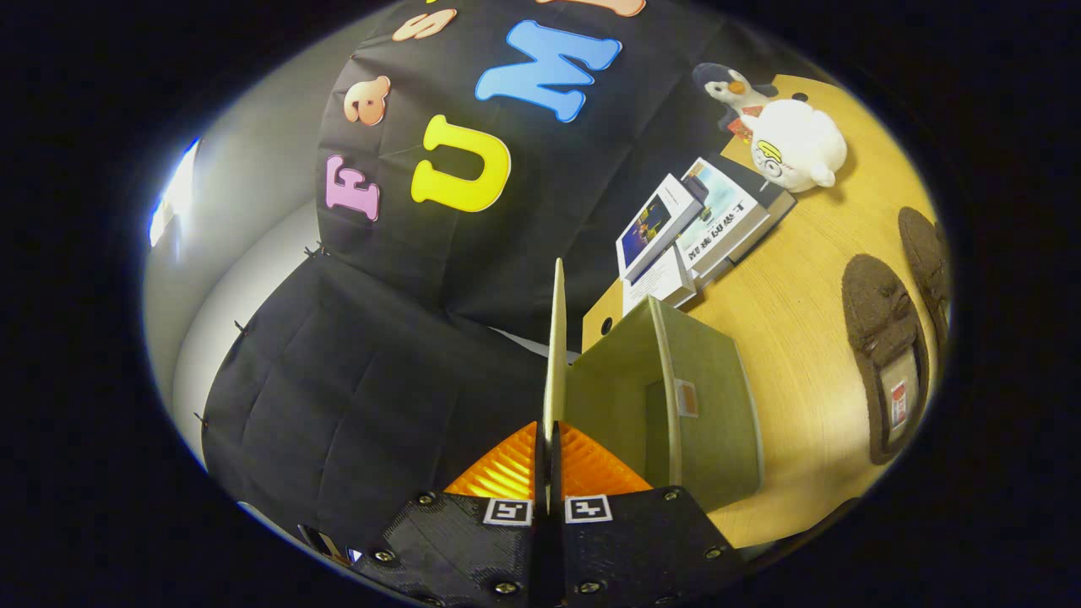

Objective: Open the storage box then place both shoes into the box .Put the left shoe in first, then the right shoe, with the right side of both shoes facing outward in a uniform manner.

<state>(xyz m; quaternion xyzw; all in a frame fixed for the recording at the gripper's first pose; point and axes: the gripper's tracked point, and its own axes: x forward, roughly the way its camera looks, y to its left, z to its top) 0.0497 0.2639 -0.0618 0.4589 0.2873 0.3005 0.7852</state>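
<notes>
Gripper (pixel 547 435) jaws pinched box lid (pixel 554 338) edge, lid raised upright w/ storage box (pixel 709 405) open; both shoes (pixel 882 355) lay on table (pixel 802 279) beyond.

A wooden worktop (pixel 785 338) carries a green storage box (pixel 701 405) just beside the fingers, a stack of books (pixel 701 228) beyond it, two plush toys (pixel 785 135) past the books, and a pair of brown shoes (pixel 887 355) lying side by side.
</notes>
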